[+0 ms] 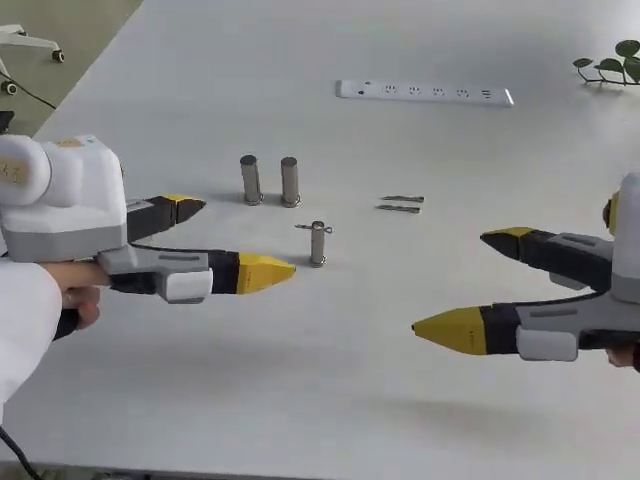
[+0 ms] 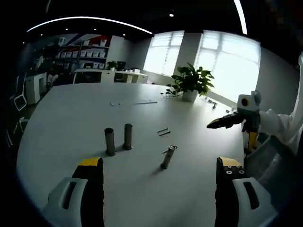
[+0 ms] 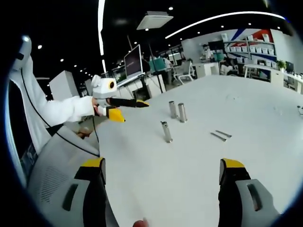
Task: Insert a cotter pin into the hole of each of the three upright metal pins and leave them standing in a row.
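The head view's edges clip a green leafy plant (image 1: 612, 68) and a white wheeled chair base (image 1: 25, 45); the yellow-tipped right gripper (image 1: 450, 283) runs off frame. Two thin metal cotter pins (image 1: 400, 204) lie too small for detail.

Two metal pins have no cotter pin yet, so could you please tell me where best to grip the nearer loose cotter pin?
Pinch the nearer cotter pin across its thin shaft, mid-length, probably from above with the right hand-held gripper: it lies flat on the table.

white table (image 1: 330, 400) | three upright metal pins (image 1: 290, 181), one cottered | two loose cotter pins (image 1: 400, 204) | power strip (image 1: 425, 93)
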Available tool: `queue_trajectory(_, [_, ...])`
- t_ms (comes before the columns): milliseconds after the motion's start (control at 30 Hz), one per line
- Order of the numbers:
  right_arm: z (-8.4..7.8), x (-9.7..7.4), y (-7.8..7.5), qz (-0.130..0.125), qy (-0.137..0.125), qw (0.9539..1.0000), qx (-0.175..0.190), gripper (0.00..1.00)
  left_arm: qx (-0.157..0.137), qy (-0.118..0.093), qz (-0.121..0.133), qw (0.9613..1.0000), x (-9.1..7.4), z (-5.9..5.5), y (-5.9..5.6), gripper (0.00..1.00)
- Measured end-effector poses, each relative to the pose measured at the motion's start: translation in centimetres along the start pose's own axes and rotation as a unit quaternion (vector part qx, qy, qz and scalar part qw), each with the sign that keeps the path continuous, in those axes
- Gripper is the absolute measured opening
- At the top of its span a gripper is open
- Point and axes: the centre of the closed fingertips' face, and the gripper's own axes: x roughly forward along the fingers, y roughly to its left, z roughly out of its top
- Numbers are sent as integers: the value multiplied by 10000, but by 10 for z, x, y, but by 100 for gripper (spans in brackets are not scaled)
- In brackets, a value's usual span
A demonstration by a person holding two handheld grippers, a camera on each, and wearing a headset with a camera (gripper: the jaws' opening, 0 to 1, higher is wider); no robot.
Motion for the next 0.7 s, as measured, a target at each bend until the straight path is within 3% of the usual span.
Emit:
queue_trajectory(67, [-3, 0, 1, -4, 42, 10000, -51, 98, 0, 5, 56, 10000, 3, 4, 3, 99])
queue_trajectory(233, [0, -1, 2, -11, -72, 10000, -9, 98, -10, -93, 377, 9992, 14, 14, 25, 99])
queue_trajectory(333, [2, -2, 2, -2, -134, 9999, 71, 98, -101, -132, 528, 9985, 21, 17, 39, 92])
queue_trajectory(467, [0, -4, -1, -55, -111, 9999, 111, 98, 22, -42, 782, 9969, 30, 15, 59, 85])
queue_trajectory(567, [-1, -5, -3, -111, -98, 9999, 64, 98, 154, 1, 722, 9973, 37, 12, 63, 84])
queue_trajectory(700, [-2, -5, -3, -119, -123, 9998, 51, 98, 135, 84, 775, 9969, 48, 5, 72, 75])
